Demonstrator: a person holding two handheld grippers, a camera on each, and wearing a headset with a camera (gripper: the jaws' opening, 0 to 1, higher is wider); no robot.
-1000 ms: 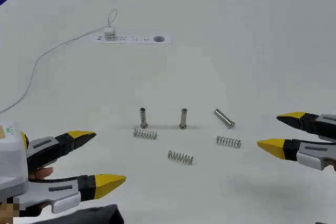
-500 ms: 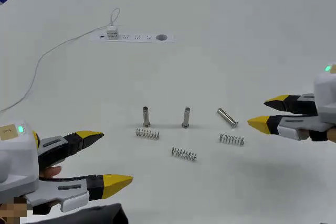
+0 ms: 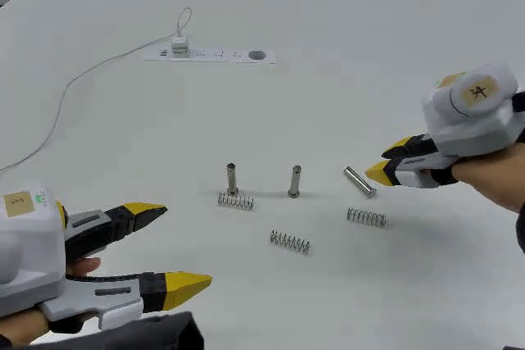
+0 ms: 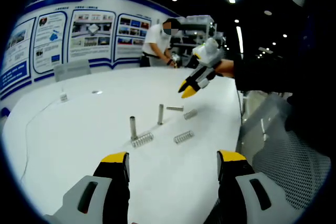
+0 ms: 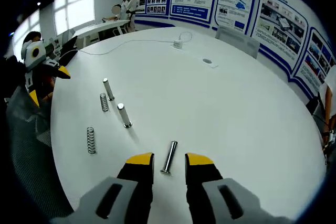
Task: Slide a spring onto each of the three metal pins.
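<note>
Right gripper (image 3: pixel 385 161), jaws narrowly parted, hovers beside the fallen pin (image 3: pixel 358 183) on the tabletop (image 3: pixel 369 55); two pins (image 3: pixel 231 178) (image 3: pixel 295 180) stand upright left of it, three springs (image 3: pixel 236 201) (image 3: pixel 289 242) (image 3: pixel 366 218) lie nearer. Left gripper (image 3: pixel 184 247) spread wide.

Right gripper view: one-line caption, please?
Open right gripper aimed at the lying pin; two upright pins and two springs beyond.
</note>
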